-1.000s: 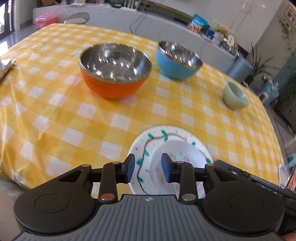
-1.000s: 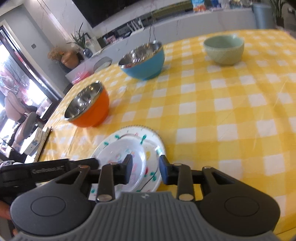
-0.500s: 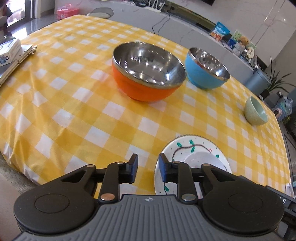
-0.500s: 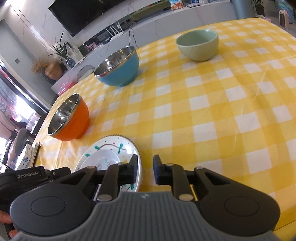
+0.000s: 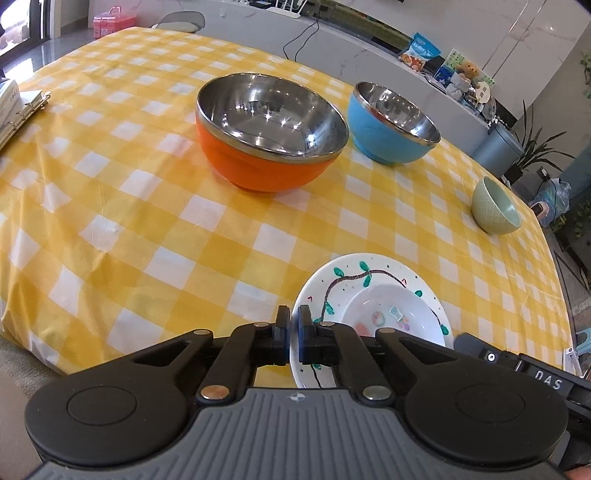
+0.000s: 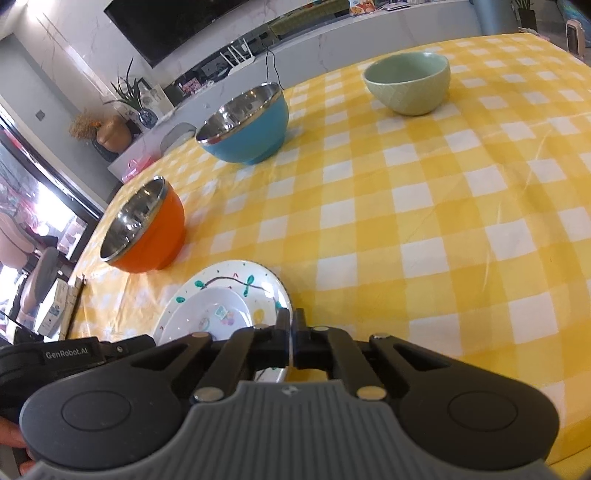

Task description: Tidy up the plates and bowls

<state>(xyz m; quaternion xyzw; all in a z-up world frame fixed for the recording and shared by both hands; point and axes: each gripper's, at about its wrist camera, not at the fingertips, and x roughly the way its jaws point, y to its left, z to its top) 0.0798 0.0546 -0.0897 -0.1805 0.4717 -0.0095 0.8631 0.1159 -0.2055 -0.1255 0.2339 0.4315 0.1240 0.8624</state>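
A second earlier both pairs of jaws had stood apart over the plate; by this moment each had just been closing and was clenched on the plate's rim. The left gripper [image 5: 291, 328] pinched the plate's [image 5: 343, 280] left edge, and the right gripper [image 6: 292, 332] pinched its right edge [image 6: 273, 291]; whether the plate had left the cloth could not be told from these views.

The plate was white, painted with a dark branch, green leaves and small coloured flecks. A smaller white dish [image 5: 391, 314] with pastel motifs sat inside it. Both lay at the near edge of the bench [image 5: 110, 206].

Beyond the plate stood an orange bowl [image 5: 271, 136] with a steel lining, and just beside it, apart, a blue bowl [image 5: 393, 123] of the same make. A pale green ceramic bowl [image 5: 496, 206] sat well apart, near the bench's far right edge.

The bench wore a yellow and white checked cloth. A ring binder [image 5: 18, 114] rested at its left edge. Behind ran a pale marble counter [image 5: 332, 33] with snack packets [image 5: 421, 51], a grey bin [image 5: 498, 147] and a potted plant [image 5: 535, 144]; the right wrist view showed a dark wall screen [image 6: 207, 22].
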